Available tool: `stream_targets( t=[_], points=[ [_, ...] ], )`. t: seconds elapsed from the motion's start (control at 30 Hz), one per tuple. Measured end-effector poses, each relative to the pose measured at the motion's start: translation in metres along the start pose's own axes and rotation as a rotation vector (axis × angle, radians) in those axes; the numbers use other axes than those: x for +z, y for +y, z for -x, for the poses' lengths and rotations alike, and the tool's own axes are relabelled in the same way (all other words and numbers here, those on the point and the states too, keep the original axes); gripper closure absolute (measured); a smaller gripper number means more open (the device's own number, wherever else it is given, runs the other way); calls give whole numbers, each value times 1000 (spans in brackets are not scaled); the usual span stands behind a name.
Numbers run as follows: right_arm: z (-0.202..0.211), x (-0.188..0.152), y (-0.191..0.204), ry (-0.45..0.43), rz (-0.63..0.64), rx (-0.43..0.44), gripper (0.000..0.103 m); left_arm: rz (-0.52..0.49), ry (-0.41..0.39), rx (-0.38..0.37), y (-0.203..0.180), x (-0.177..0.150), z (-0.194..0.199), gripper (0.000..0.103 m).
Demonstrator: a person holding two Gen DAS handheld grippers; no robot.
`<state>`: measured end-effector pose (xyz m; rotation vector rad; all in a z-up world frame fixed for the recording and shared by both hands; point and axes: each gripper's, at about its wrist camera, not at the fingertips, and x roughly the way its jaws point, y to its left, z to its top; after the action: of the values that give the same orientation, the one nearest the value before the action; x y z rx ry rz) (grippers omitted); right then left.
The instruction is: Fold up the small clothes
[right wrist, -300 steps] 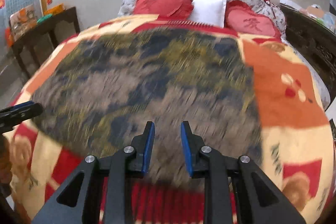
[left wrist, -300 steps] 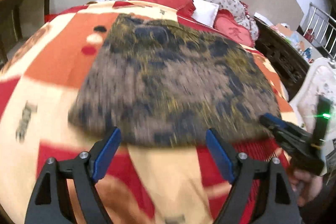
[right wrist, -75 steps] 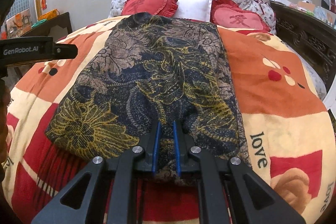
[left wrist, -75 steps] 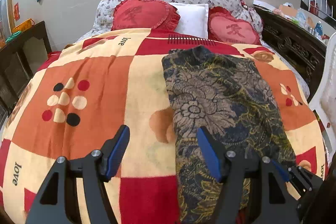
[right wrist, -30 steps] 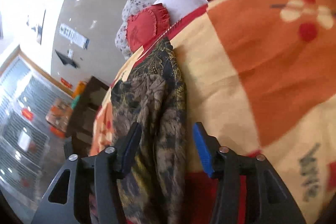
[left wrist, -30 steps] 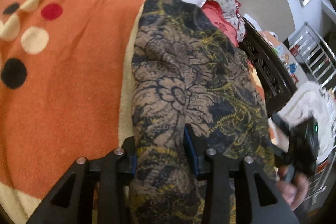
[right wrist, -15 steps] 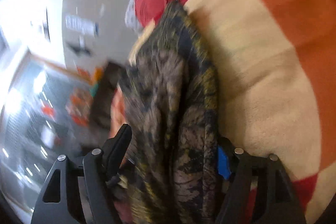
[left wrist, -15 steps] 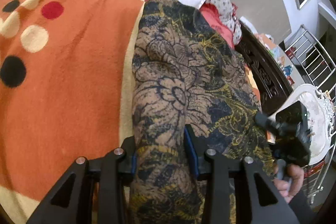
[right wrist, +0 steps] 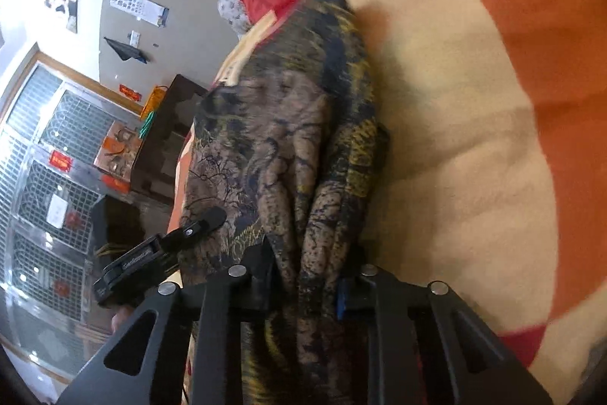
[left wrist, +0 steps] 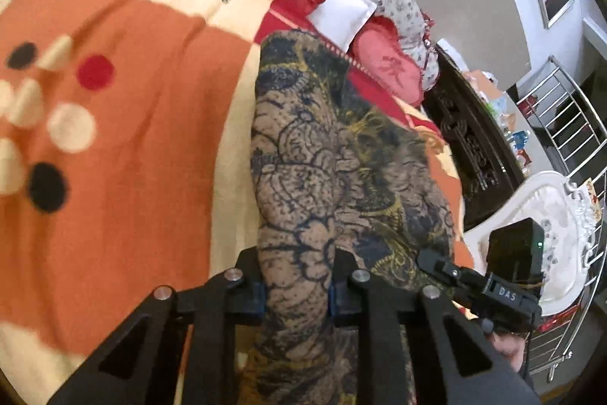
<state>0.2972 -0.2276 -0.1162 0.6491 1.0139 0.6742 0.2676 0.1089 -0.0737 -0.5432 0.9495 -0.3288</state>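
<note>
Fabric [left wrist: 303,177], floral and crinkled, bunches between closing left tongs [left wrist: 295,291].

Ten seconds back, spread wide over the bed; now folded into a long narrow strip: the dark floral garment [left wrist: 326,154]. Left gripper [left wrist: 296,291], open beside the cloth's near end a couple of seconds ago, now closing with a bunched fold pinched between its pads. Right gripper [right wrist: 309,285], open around the other edge a second ago, likewise closing on gathered cloth, rolled sideways
</note>
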Motion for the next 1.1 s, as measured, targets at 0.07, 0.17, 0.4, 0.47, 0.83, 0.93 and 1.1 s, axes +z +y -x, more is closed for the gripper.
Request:
stream_targets(
  t=[0.07, 0.17, 0.4, 0.47, 0.83, 0.93, 1.1],
  points=[
    [2, -2, 14, 0, -7, 12, 80, 13, 5, 3, 7, 1, 19, 81],
    [-5, -20, 38, 41, -21, 60, 80, 70, 53, 16, 30, -5, 44, 81],
    [-8, -89, 48, 147, -128, 25, 80, 152, 233, -19, 73, -67, 51, 79],
    [-13, -98, 38, 151, -139, -3, 80, 113, 197, -3, 73, -79, 49, 76],
    [4, -123, 18, 71, -174, 42, 76, 9, 89, 38, 70, -86, 73, 46],
    [36, -128, 18, 3, -193, 40, 75, -26, -14, 90, 65, -86, 103, 42],
    [69, -123, 86, -137, 83, -214, 75, -130, -188, 160, 14, -79, 121, 41]
  ],
)
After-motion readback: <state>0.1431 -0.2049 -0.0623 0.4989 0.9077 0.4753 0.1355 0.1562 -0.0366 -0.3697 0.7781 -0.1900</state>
